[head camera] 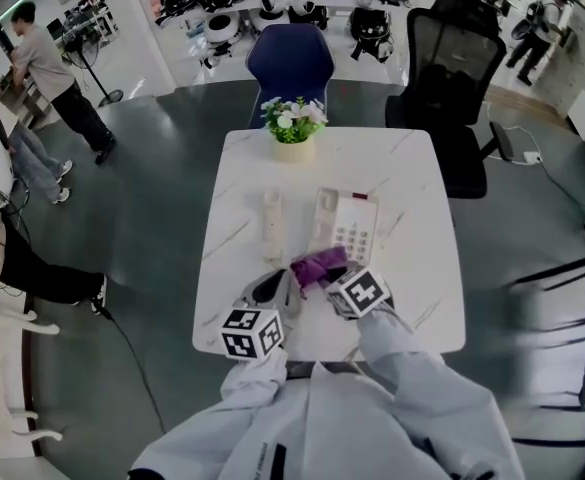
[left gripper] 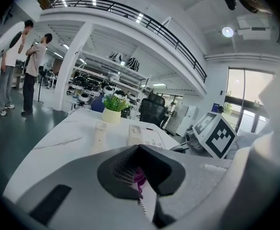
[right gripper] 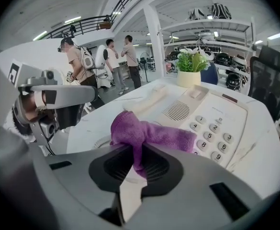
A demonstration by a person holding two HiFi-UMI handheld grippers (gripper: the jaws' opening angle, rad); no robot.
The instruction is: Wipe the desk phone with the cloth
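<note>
Head view, phone: the phone (head camera: 350,223) sits mid-table (head camera: 252,168). Its handset (head camera: 272,223) lies off the cradle, just beside it on the left.
Head view, cloth: the purple cloth (head camera: 319,265) is bunched at the phone's near edge, between my two claws.
Left gripper view, left claw: my left claw (left gripper: 139,178) is pressed nearly together, with a sliver of the purple cloth between its jaws. The phone and handset lie ahead of it.
Right gripper view, right claw: my right claw (right gripper: 136,169) pinches a fold of the cloth. The rest flops forward onto the near corner of the phone, by the keys.
Risk, two grips: both claws appear to hold the one cloth. If I sweep with the right without letting go on the left, I judge the cloth will stretch taut or slip out of one claw.
Risk, small wad: the pinched bunch is narrow. Pressing down for contact could put hard jaw tips on the keys instead of fabric.
Risk, loose phone: the phone looks light and nothing steadies it, so a firm wipe may shove it across the smooth table.
Risk, handset: it lies loose near the left claw, and a stray swing could knock it. I cannot make out its cord, which could also snag.
</note>
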